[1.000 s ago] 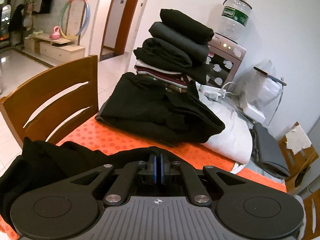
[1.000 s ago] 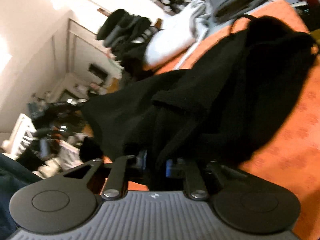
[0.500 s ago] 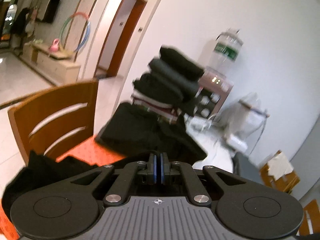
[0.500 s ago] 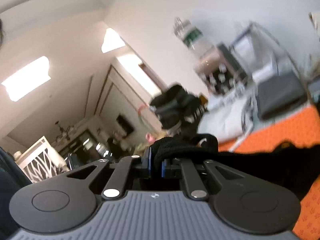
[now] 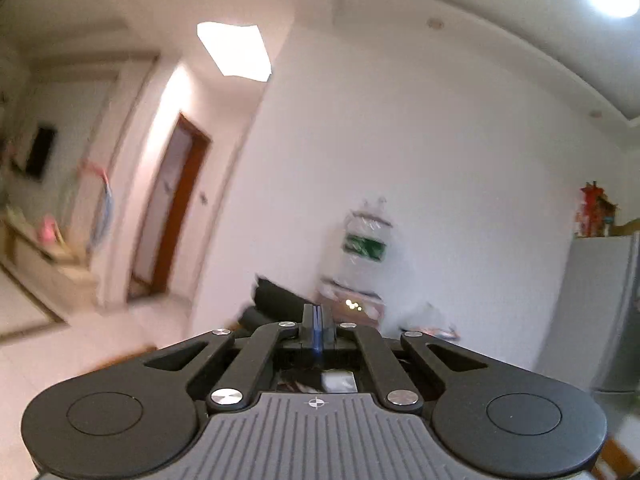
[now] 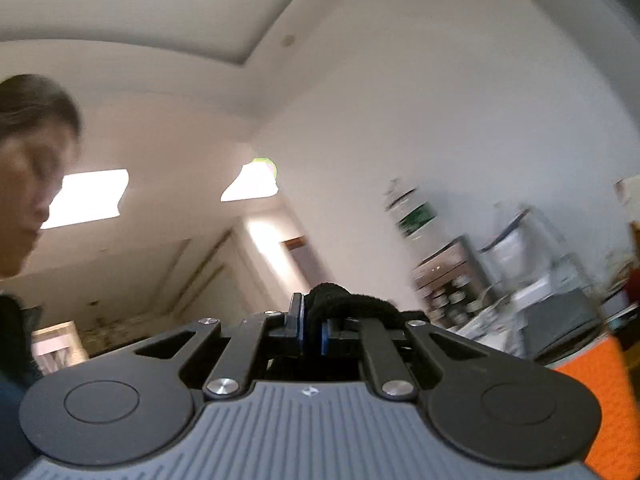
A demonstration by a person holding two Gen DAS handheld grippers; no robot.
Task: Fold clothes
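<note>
My right gripper (image 6: 311, 316) is raised and tilted up, shut on a bunched edge of a black garment (image 6: 348, 305) that bulges over its blue pads; the rest of the garment hangs out of sight below. My left gripper (image 5: 317, 316) is also lifted and points level at the wall, its blue pads pressed together with no cloth showing between them. Just past its fingertips, a blurred stack of dark folded clothes (image 5: 276, 300) peeks over the gripper body.
A water dispenser with a bottle (image 5: 366, 240) stands behind the stack, a grey fridge (image 5: 600, 312) at the right. The orange tablecloth (image 6: 600, 380) shows at the lower right of the right wrist view, with a grey folded item (image 6: 560, 320) beyond. A person's head (image 6: 32, 160) is at the left.
Both grippers have swung upward from the table; the views now show wall and ceiling. The black garment rose with the right gripper. The table and chair dropped out of the left view.
</note>
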